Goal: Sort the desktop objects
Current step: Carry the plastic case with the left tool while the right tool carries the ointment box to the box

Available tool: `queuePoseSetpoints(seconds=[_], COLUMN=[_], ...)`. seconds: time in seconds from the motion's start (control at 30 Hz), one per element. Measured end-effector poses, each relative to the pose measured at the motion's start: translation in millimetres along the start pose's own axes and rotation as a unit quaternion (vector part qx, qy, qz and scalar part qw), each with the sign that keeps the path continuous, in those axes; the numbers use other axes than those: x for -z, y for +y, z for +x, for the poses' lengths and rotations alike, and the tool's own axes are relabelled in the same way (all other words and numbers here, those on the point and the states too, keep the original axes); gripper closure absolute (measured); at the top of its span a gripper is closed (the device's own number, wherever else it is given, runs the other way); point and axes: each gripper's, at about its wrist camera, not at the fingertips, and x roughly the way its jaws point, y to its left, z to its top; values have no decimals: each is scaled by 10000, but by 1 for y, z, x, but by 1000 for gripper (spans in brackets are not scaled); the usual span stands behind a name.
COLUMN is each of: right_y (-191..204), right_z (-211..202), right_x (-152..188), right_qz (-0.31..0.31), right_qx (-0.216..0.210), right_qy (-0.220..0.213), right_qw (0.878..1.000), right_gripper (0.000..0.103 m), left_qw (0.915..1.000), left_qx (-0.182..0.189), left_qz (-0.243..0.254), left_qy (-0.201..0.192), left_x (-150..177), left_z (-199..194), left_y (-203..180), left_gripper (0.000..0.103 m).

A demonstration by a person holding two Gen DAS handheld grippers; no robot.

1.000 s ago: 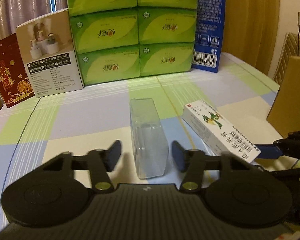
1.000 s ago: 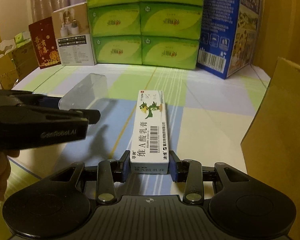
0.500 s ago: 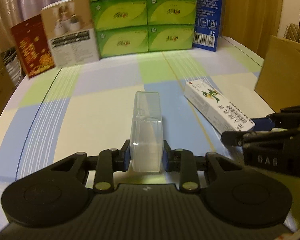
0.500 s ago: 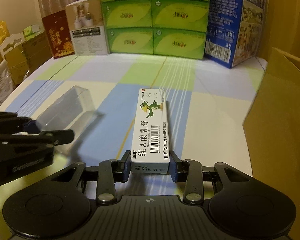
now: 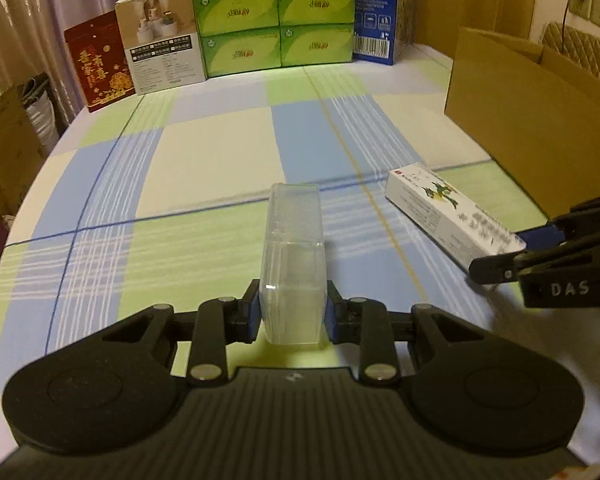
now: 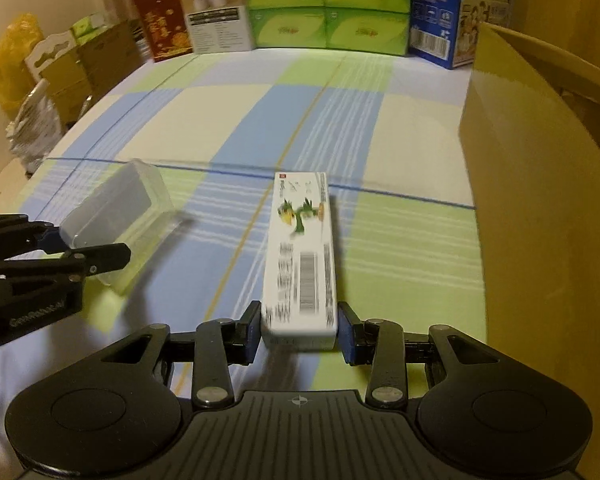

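Observation:
My left gripper (image 5: 292, 312) is shut on the near end of a clear plastic case (image 5: 294, 240), which points away from me over the checked tablecloth (image 5: 204, 152). In the right wrist view the same case (image 6: 116, 208) sticks out of the left gripper (image 6: 84, 240) at the left. The right gripper (image 6: 299, 328) holds the near end of a long white ointment box (image 6: 300, 248) with a green bird print; its jaws are opening slightly, with the box still between the pads. That box (image 5: 440, 208) and the right gripper (image 5: 508, 250) show at the right of the left wrist view.
An open cardboard carton (image 6: 540, 160) stands on the right side of the table, close to the right gripper. Green tissue packs (image 5: 276, 16), a blue box (image 5: 376, 8), a white product box (image 5: 160, 40) and a red box (image 5: 100, 64) line the far edge.
The left gripper went from open around the clear case to shut on it. Both grippers drew back from the far boxes, carrying the case and the ointment box.

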Motion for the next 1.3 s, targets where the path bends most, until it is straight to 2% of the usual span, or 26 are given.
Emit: queuePoseSetpoints(seconds=[0.1,0.17,0.3,0.47,0.6,0.63,0.67,0.77,0.83,1.3], right_y=[7,10,9,6,8,8,8,7,6,9], right_z=[5,10,21,30,34,35,35,35,37,17], right_x=[-2,-6,-10,-17,-19,-20,-20,-22,-23,-29], right_qz=[-183,-226,-144,-104,-207,-222,-227,-188,-210,-27], right_qx=[-1,1,-25,21,84,79,86,89,136,48], right_qy=[-91,-106,-81,-124,-142,-148,-152,-157,-170,-488], right_qw=[9998,9997,9999,9999,9996,9996,9996,9997,9995,9988], right_gripper=[46,46,46,46,48,50,51,57,67,68], left_qw=[9999,9999,9997,9996,9998,9998,9998,9998,9998,9995], left_qx=[36,25,93,190,154,139,120,102,97,159], left_qz=[-117,-120,-200,-178,-96,-96,-90,-103,-110,-258], left_qy=[-3,-46,-125,-110,40,80,112,137,143,15], left_x=[3,3,-1,-8,-11,-11,-10,-9,-9,-16], left_z=[0,2,8,16,23,25,25,25,25,17], left_y=[2,2,5,3,0,0,0,1,0,-2], left_gripper=[77,77,69,69,69,70,76,77,77,77])
